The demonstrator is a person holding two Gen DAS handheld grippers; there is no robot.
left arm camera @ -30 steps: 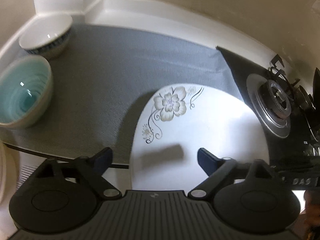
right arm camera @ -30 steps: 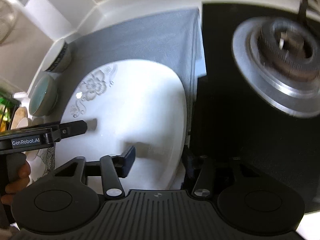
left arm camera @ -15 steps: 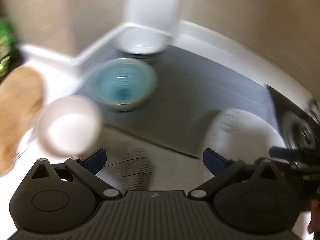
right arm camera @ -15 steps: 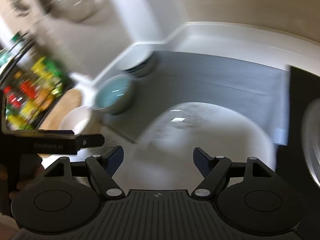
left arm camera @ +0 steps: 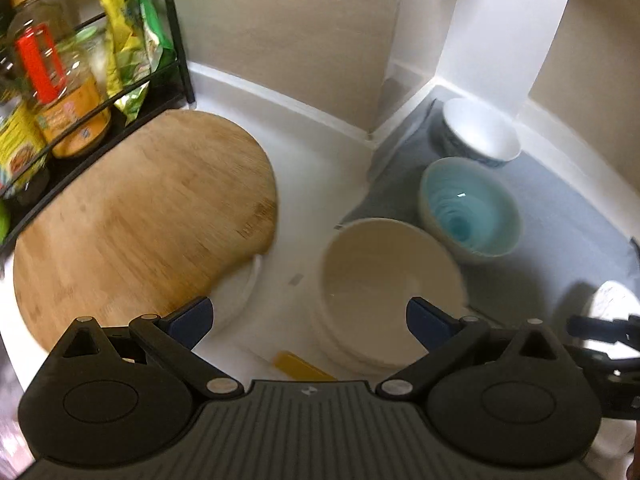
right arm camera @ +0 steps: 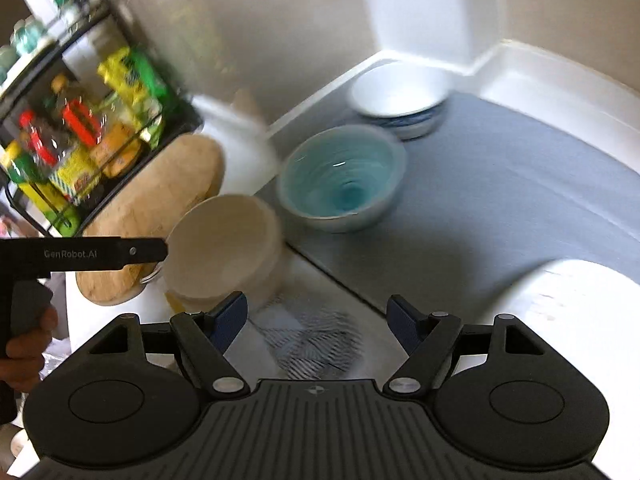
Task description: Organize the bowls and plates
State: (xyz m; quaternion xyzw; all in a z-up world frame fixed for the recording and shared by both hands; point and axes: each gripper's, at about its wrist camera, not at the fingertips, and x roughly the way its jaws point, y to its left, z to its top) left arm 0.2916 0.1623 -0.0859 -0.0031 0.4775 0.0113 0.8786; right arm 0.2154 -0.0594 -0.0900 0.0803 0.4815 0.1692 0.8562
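Note:
A cream bowl (left arm camera: 390,280) stands on the white counter just ahead of my open, empty left gripper (left arm camera: 310,318); it also shows in the right wrist view (right arm camera: 224,248). A teal bowl (left arm camera: 470,216) (right arm camera: 342,178) and a white bowl with a blue pattern (left arm camera: 478,132) (right arm camera: 400,94) stand on the grey mat (right arm camera: 520,184). The large white flowered plate (right arm camera: 568,304) lies on the mat at the right; its edge shows in the left wrist view (left arm camera: 612,300). My right gripper (right arm camera: 318,318) is open and empty above the counter's front. The left gripper's body (right arm camera: 80,254) shows at its left.
A round wooden board (left arm camera: 136,224) lies at the left over a white plate's rim (left arm camera: 250,280). A black wire rack (left arm camera: 80,80) with bottles and packets stands behind it. A yellow object (left arm camera: 300,366) lies near the front. A striped cloth (right arm camera: 316,336) lies under the right gripper.
Both grippers swung left, away from the flowered plate and the stove, toward the bowls and the wooden board. The right gripper, near the plate's edge a second ago, is open and clear of it.

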